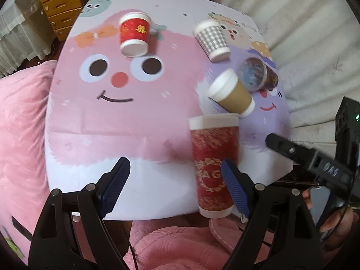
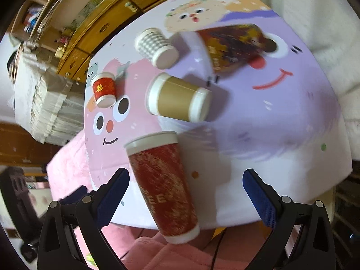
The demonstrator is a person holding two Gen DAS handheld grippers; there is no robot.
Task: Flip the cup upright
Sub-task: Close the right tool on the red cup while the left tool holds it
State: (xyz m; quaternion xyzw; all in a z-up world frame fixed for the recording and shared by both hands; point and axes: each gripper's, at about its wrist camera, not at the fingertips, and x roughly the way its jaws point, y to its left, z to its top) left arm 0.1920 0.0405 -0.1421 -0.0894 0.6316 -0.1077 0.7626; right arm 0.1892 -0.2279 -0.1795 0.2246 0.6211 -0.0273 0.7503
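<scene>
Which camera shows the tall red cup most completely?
The right wrist view: the tall red cup lies whole and unobstructed between the open fingers. In the left wrist view, the left gripper's right finger overlaps its side.

A cartoon tablecloth [image 1: 135, 117], wooden drawers [image 1: 60, 4] behind, pink blanket [image 1: 20, 123] beside.

Tall red cup [image 1: 213, 168] [image 2: 163, 189] tilted; rim uppermost.

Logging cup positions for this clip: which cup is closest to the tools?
The tall red cup with gold lettering, at the table's near edge. The brown, checked, small red and dark cups lie farther back.
</scene>
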